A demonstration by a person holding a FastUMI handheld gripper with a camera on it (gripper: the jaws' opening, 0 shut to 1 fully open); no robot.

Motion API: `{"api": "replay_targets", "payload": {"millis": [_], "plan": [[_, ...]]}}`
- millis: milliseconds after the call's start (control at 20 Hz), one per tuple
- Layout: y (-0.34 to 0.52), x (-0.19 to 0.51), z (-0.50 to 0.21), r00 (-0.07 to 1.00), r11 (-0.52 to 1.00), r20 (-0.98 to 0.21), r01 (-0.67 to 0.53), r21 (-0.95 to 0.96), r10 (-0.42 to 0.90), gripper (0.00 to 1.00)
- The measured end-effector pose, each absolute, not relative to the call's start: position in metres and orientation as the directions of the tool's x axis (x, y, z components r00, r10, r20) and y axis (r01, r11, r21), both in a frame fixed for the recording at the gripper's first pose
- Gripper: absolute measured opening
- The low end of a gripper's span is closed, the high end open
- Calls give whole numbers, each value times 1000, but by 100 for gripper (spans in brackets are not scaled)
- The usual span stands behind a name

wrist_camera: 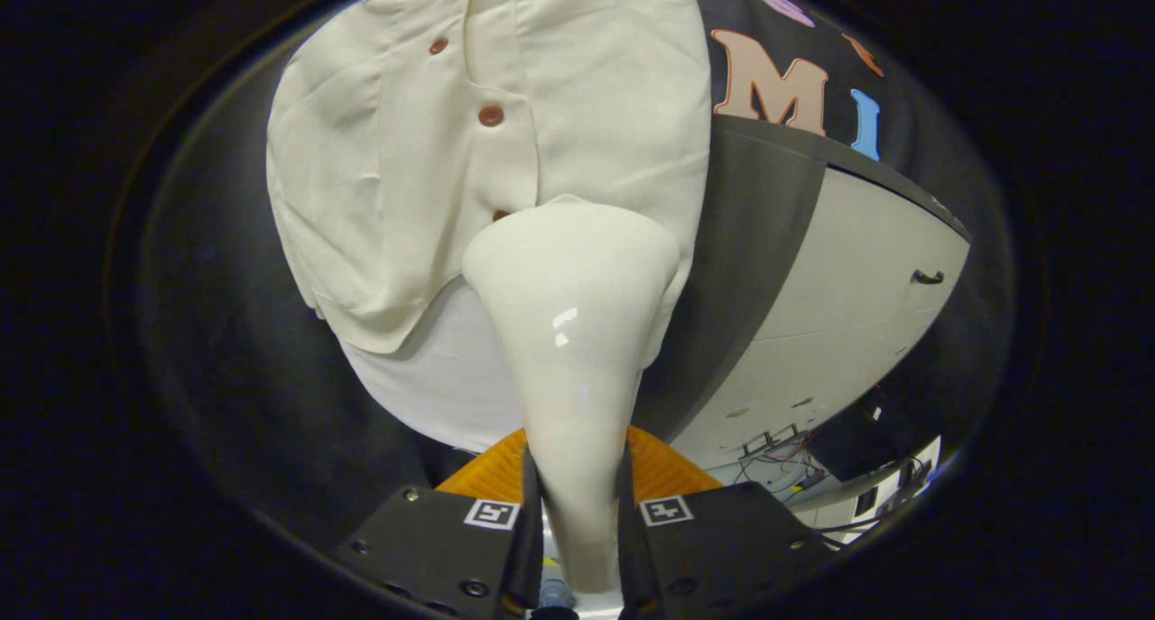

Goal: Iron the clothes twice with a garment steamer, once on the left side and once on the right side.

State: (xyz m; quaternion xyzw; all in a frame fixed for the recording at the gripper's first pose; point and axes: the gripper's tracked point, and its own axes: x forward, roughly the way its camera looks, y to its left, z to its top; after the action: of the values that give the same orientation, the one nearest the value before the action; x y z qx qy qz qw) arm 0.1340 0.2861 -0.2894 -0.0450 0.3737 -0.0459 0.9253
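The handle of the garment steamer point(572, 349) is clamped between the two fingers point(528, 530), one pressing on each side. The steamer extends forward beyond the fingers, and its wide head is positioned against the lower part of the cream shirt point(469, 151). The shirt is hung in front of the dark booth wall point(749, 241), with brown buttons point(490, 115) visible along its placket. A pale cabinet point(857, 286) is located beside it.

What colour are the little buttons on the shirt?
Reddish-brown. The gripper view shows the buttons running down the cream shirt, beyond the steamer the gripper holds.
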Motion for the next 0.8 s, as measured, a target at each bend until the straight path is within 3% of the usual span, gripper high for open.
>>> {"api": "replay_targets", "payload": {"millis": [800], "plan": [[299,53,-250,793,994,-600,71,-89,-110,34]]}}
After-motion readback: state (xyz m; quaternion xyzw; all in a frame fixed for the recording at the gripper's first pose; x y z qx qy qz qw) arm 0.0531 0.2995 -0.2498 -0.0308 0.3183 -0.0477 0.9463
